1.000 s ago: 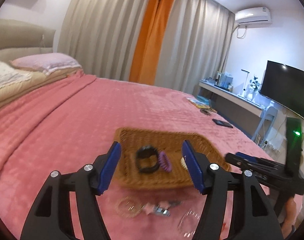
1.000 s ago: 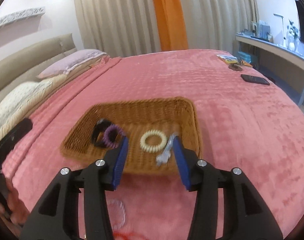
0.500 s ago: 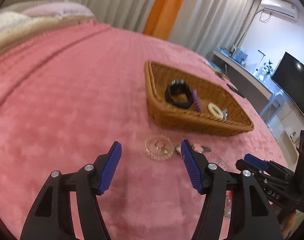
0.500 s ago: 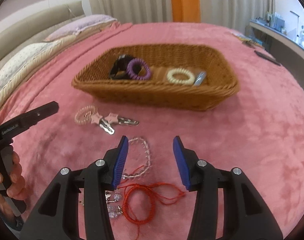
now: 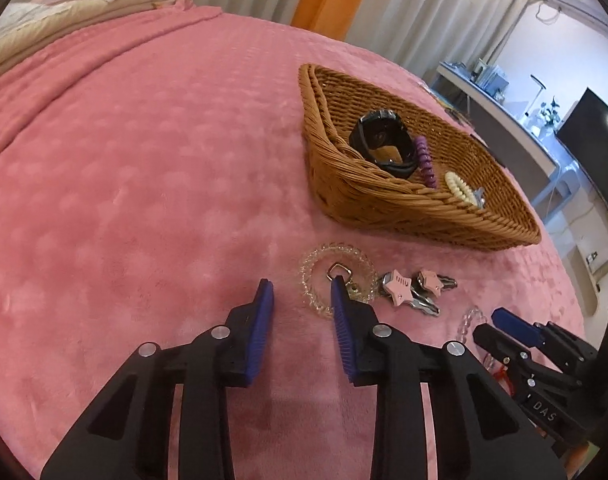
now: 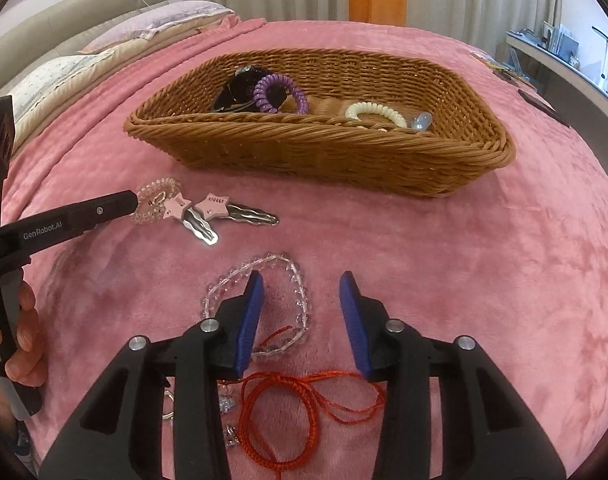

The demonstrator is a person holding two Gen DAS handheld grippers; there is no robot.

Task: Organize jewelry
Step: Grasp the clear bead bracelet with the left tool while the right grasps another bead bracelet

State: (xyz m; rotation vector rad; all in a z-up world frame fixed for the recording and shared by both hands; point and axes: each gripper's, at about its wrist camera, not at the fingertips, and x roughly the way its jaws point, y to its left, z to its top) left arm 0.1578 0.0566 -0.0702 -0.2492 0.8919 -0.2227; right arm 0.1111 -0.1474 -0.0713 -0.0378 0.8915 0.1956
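Hovering both grippers low over pink blanket [image 5: 136, 184]. Our left gripper [image 5: 300, 292] closing, pads not yet pressing; right finger lies over clear coil hair tie [image 5: 316, 264], bare blanket between jaws. Our right gripper [image 6: 300, 284] closing too, nothing gripped; one side of clear bead bracelet [image 6: 298, 292] between jaws. Star hair clips [image 6: 208, 210] just beside coil tie. Red cord [image 6: 304, 400] under right gripper. Wicker basket [image 6: 324, 152] beyond, holding black watch [image 5: 380, 140], purple coil tie [image 6: 278, 94], cream coil tie [image 6: 376, 114].
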